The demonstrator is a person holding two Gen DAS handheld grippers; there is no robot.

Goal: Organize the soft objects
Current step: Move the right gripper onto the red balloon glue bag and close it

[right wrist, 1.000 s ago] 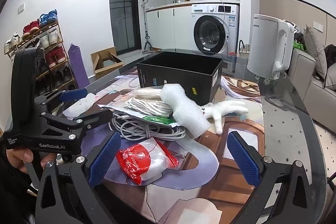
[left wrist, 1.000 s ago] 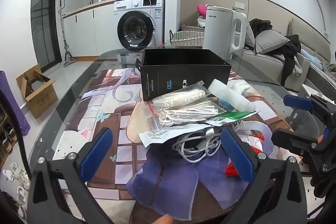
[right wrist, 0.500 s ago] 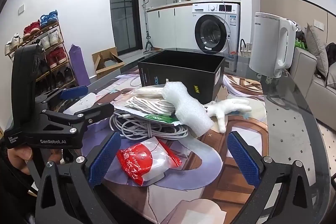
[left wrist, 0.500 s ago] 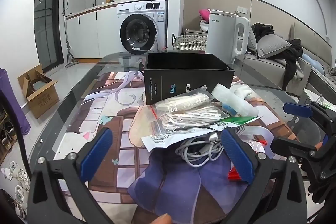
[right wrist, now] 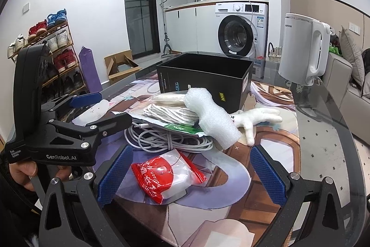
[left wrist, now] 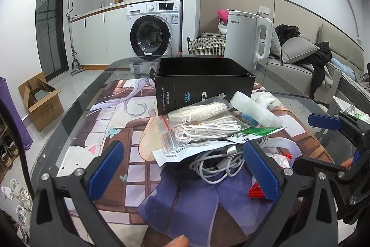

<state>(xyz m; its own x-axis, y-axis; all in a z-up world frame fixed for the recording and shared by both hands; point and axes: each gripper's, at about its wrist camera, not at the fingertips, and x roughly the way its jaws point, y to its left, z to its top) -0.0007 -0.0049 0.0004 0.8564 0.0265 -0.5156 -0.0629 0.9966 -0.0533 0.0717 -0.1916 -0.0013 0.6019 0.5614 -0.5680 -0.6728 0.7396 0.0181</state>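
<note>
Tabletop clutter: red balloon packet (right wrist: 165, 175) lies between released right jaws; left jaws released.

Both grippers (left wrist: 182, 171) (right wrist: 189, 173) wide apart, empty

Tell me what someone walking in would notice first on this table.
Probably the heap of soft things in the middle: a roll of bubble wrap lying across bagged cords and a coil of white cable, with a red packet nearest the open right gripper. Just behind the heap stands an open black box.
</note>
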